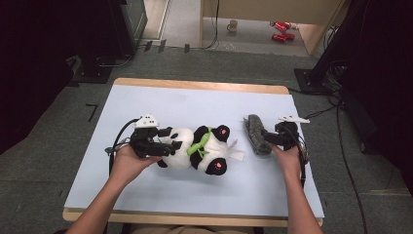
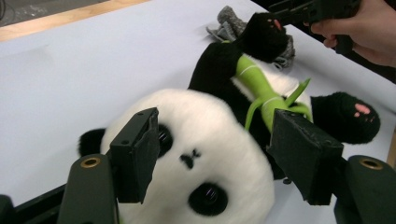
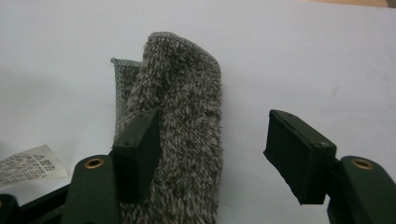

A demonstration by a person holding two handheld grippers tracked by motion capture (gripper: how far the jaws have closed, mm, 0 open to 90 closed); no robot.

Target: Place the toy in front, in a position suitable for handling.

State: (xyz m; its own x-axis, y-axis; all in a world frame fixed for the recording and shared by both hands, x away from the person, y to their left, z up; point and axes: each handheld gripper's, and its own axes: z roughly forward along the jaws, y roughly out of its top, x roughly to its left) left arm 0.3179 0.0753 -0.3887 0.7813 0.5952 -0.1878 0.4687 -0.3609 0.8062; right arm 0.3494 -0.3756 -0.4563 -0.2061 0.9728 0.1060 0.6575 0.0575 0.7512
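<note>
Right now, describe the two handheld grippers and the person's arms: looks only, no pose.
Both the left gripper and the right gripper are black, each topped by a grey three-cornered plate and trailing a black cable. Each has two blocky black jaws with brass-coloured rivets at the base. The forearms are bare; no sleeves show.

Black-and-white plush panda (image 1: pixel 195 148) on its back on the blue table; fuzzy grey sock (image 1: pixel 256 134) just beside.

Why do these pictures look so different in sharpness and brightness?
High view: soft and grainy, the table evenly lit while the room's edges fall dark. Left gripper view: the toy panda up close is crisp, the far sock a little softer. Right gripper view: the grey sock shows sharp fibres, and the sheet dims toward the corners.
</note>
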